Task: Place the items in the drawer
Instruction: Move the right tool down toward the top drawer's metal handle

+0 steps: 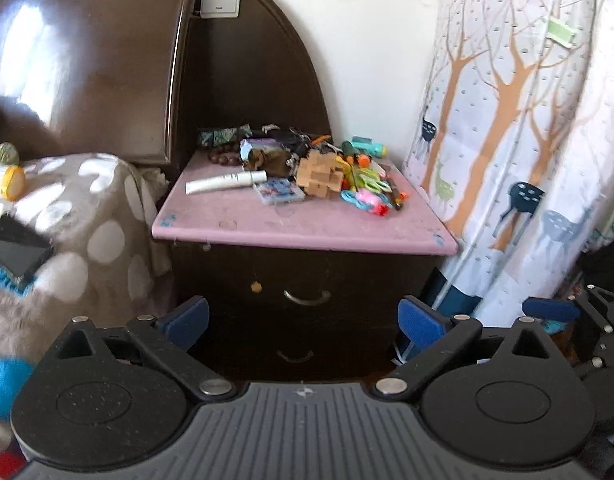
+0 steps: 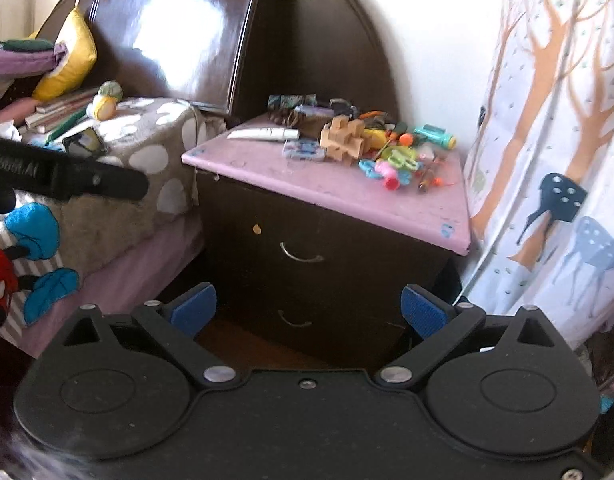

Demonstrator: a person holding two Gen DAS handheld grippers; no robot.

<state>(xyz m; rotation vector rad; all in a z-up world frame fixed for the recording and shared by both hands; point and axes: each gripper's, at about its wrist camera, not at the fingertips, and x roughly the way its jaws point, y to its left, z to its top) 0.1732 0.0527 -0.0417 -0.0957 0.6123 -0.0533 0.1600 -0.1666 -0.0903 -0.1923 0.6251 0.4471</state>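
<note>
Clutter of small colourful toys [image 1: 363, 184] crowds the pink-topped dark wooden nightstand [image 1: 299, 224] above its shut upper drawer [image 1: 307, 296]; both the left gripper [image 1: 303, 316] and the right gripper [image 2: 309, 308] gape empty, so a careless grab risks scattering neighbours.

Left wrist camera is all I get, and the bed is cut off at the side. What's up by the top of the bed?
Observer: In the right wrist view, a yellow pillow leans against the headboard.
Operator: Is there stuff under the pillow?
Observer: Yes, a stack of books lies on the bed just below it.
Operator: I only see a bit of the other claw. Is it holding a toy?
Observer: No. The right claw is open and empty, with its fingers spread wide in front of the lower drawer handle.
</note>
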